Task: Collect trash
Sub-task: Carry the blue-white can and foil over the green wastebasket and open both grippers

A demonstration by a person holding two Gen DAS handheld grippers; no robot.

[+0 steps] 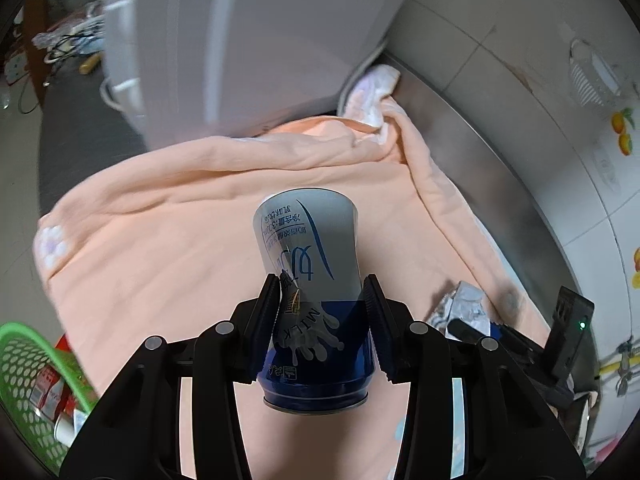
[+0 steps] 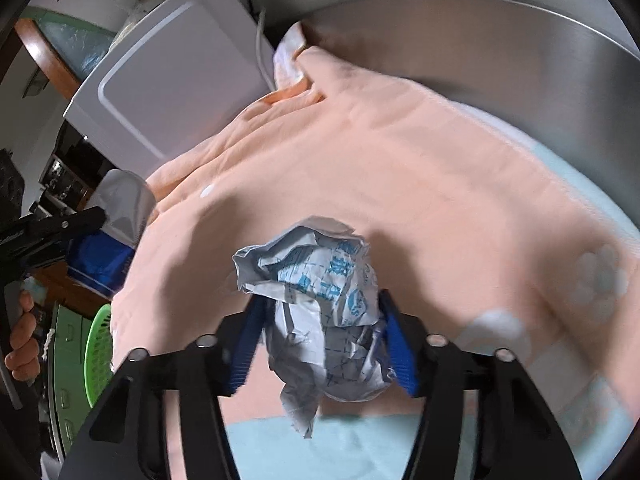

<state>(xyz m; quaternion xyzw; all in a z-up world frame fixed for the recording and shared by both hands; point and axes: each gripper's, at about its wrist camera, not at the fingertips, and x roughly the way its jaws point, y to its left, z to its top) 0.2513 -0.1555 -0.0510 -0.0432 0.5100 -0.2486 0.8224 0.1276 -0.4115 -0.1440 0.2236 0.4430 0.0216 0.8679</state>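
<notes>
1. Left wrist view: looks forward and down along the left gripper (image 1: 322,320), close above the peach blanket (image 1: 160,248).
2. Right wrist view: same downward attitude, close over the blanket from the right.
3. Both views share the blanket and the far white box (image 2: 176,80).

Milk can (image 1: 314,296) clamped in left hand-held gripper (image 1: 322,320) above peach blanket (image 1: 160,240), green basket (image 1: 24,364) lower-left.

White box (image 1: 248,48) blocks far side — peach blanket (image 1: 180,220) open; green basket (image 1: 28,376) low left.
</notes>
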